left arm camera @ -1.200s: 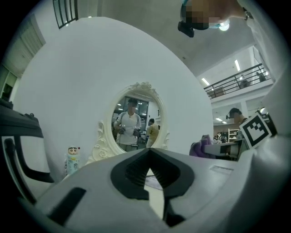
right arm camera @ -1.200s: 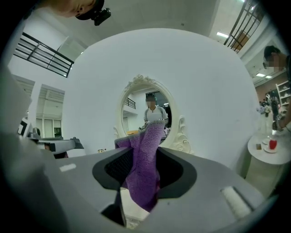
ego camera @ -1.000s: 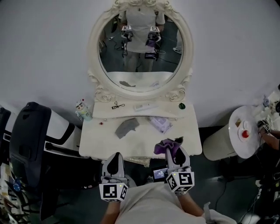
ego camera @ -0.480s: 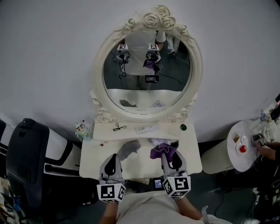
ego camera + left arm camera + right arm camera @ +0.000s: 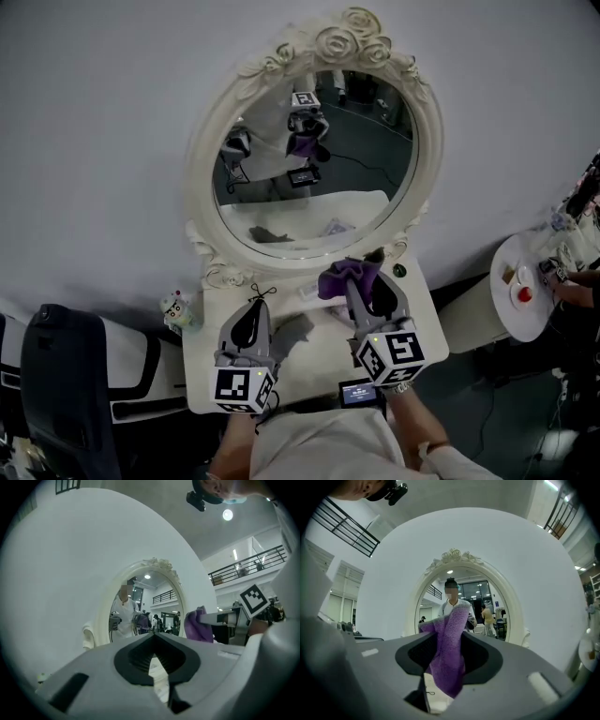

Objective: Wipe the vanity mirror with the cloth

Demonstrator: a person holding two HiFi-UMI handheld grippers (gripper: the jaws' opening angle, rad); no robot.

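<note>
Right gripper (image 5: 452, 620) jaws clamped on purple cloth (image 5: 449, 660); cloth bunches up above the tips and hangs down between the jaws, lower centre of the right gripper view. Left gripper (image 5: 153, 634) jaws closed tip to tip, nothing held, only a small gap lower down.

Head view: right gripper (image 5: 361, 278) at centre right, marker cube toward bottom. The purple cloth (image 5: 343, 277) sits at its tips, centre of frame, right in front of the lower rim of the vanity mirror (image 5: 323, 183). Cloth-to-frame contact can't be told. Left gripper (image 5: 251, 317) is lower left of centre, over the white vanity table (image 5: 201, 349), apart from the right one.

Mirror is oval, cream carved frame with roses on top, fills upper centre. Glass reflects both grippers and the cloth. A grey rag (image 5: 298, 329) lies on the table between the 2 grippers. Small green item (image 5: 400, 270) just right of the cloth at the frame's base. Small screen (image 5: 359, 392) at the table's near edge, bottom centre. Black chair (image 5: 56, 394) lower left. Round white side table (image 5: 514, 309) at right edge.
</note>
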